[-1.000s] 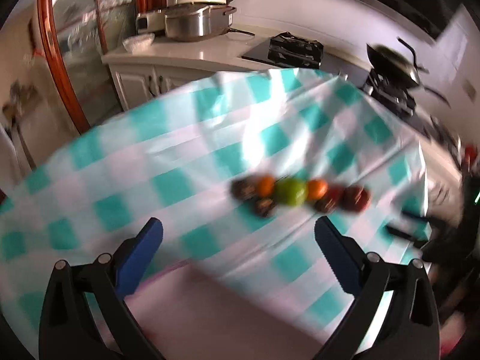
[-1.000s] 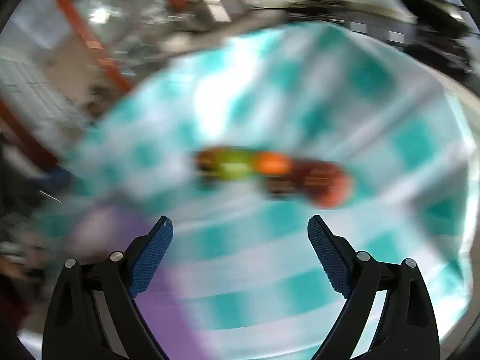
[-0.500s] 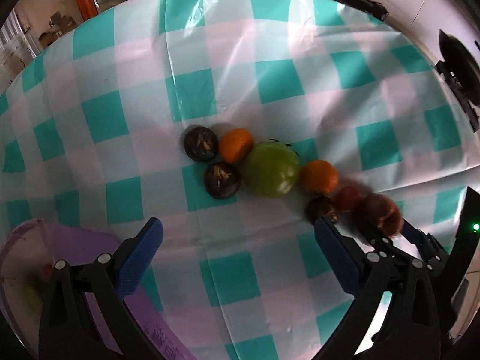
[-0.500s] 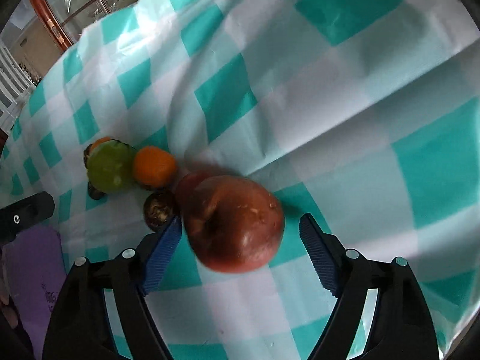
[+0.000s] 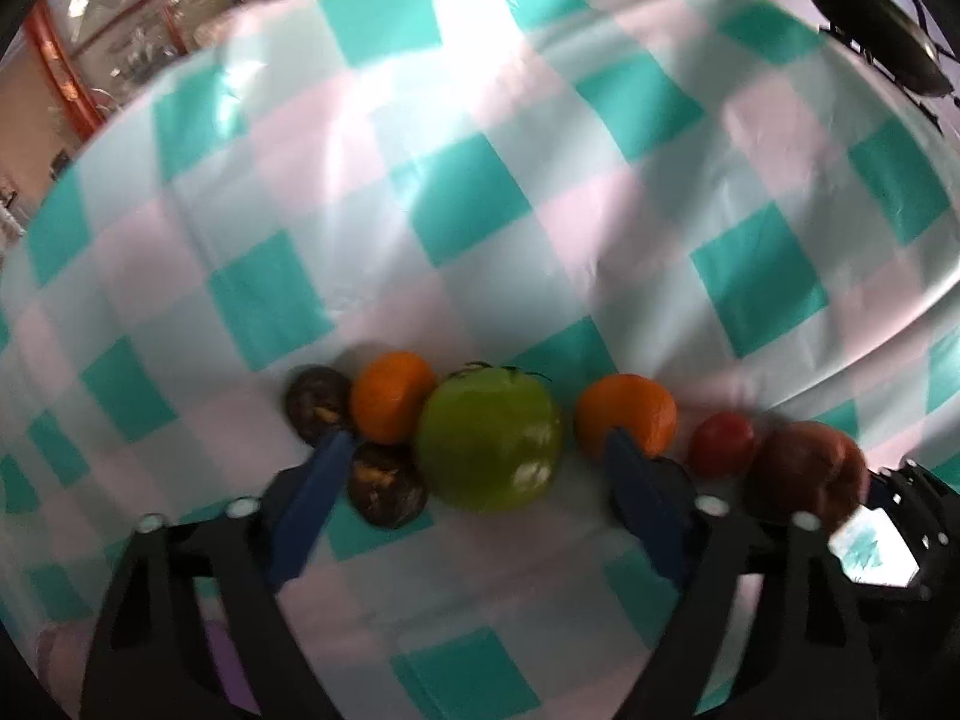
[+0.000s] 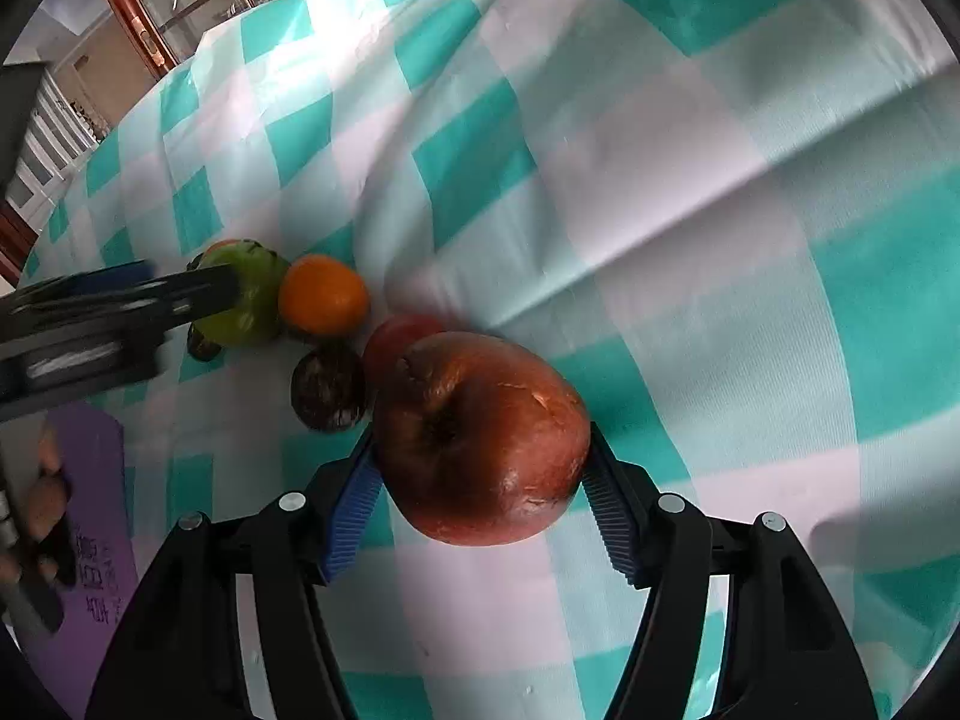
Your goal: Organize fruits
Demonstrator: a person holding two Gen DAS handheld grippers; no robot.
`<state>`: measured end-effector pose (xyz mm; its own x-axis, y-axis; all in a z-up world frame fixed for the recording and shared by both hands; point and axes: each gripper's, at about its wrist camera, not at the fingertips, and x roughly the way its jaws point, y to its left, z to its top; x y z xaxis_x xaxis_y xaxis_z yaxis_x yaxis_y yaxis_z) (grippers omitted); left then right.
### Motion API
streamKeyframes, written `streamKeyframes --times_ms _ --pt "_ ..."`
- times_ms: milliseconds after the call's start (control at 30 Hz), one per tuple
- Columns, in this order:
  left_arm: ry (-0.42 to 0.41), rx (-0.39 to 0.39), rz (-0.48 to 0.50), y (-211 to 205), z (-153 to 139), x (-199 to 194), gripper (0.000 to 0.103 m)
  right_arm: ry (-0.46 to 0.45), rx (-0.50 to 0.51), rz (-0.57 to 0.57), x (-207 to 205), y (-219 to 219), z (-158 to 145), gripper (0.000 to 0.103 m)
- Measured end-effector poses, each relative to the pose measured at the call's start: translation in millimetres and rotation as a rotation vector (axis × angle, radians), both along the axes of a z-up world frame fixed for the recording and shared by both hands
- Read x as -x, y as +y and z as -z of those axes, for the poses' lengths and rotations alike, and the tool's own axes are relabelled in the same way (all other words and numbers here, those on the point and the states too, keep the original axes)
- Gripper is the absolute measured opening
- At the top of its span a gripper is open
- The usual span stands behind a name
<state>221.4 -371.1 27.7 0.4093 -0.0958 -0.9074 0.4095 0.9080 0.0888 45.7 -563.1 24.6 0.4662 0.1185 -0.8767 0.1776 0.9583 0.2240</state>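
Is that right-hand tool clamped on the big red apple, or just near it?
Clamped: the right tool has both blue pads pressed against the apple.

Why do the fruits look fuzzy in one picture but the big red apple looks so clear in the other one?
Left wrist view: smeared by motion, so the green fruit and oranges have soft edges, and glare whitens the checked tablecloth near the top. Right wrist view: steadier, so the red apple between the right gripper pads looks sharp, while the left gripper at the side blurs. Both bend the cloth's squares.
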Motion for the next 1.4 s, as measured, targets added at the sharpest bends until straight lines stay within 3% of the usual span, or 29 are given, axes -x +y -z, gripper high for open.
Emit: streamKeyframes --times_ms 67,133,300,367,467,533,567,867,1000,1067,1200,1267,1400 --pt "0.022 -0.006 -0.006 -2.6 7.8 -2.8 0.066 0.003 -0.013 0.008 5.0 -2.1 0.4 0.063" --pt "0.033 0.000 -0.022 -3.5 13.3 -2.4 0.063 0.004 -0.018 0.011 8.5 -3.1 0.9 0.063" --pt "0.001 -0.026 -0.022 -11.9 13.6 3.4 0.063 -0.001 -0.018 -0.001 15.3 -5.8 0.4 0.063" --pt "-0.001 -0.051 -0.033 -15.9 14.3 -0.5 0.075 -0.005 -0.009 -0.009 17.4 -4.2 0.4 0.064" --pt "-0.031 -0.070 -0.042 -19.3 14.1 -1.6 0.083 -0.007 0.011 -0.021 13.2 1.2 0.6 0.064" --pt "-0.013 -0.060 -0.055 -19.9 12.3 -0.1 0.077 -0.001 0.021 -0.024 7.0 3.9 2.4 0.065" --pt "-0.021 -0.069 -0.058 -20.2 11.2 2.2 0.063 0.009 0.028 -0.024 3.9 4.9 4.4 0.066" --pt "0.057 0.071 -0.129 -6.7 -3.2 73.2 0.063 -0.009 0.016 -0.046 8.1 5.0 6.0 0.063" --pt "0.036 0.057 -0.141 -8.4 -4.0 94.2 0.064 -0.009 -0.005 -0.039 25.7 2.3 6.5 0.063" --pt "0.054 0.018 -0.165 -16.6 1.6 88.3 0.077 -0.009 -0.003 -0.045 26.9 3.4 6.5 0.064" --pt "0.146 -0.033 -0.226 -25.3 25.9 91.3 0.079 -0.002 0.008 -0.051 23.1 5.6 6.8 0.064" --pt "0.165 -0.005 -0.259 -24.8 26.3 97.0 0.077 -0.001 0.017 -0.056 22.3 7.7 7.0 0.065" --pt "0.132 0.006 -0.247 -20.8 14.1 96.6 0.075 0.007 0.025 -0.059 24.0 7.9 8.0 0.065"
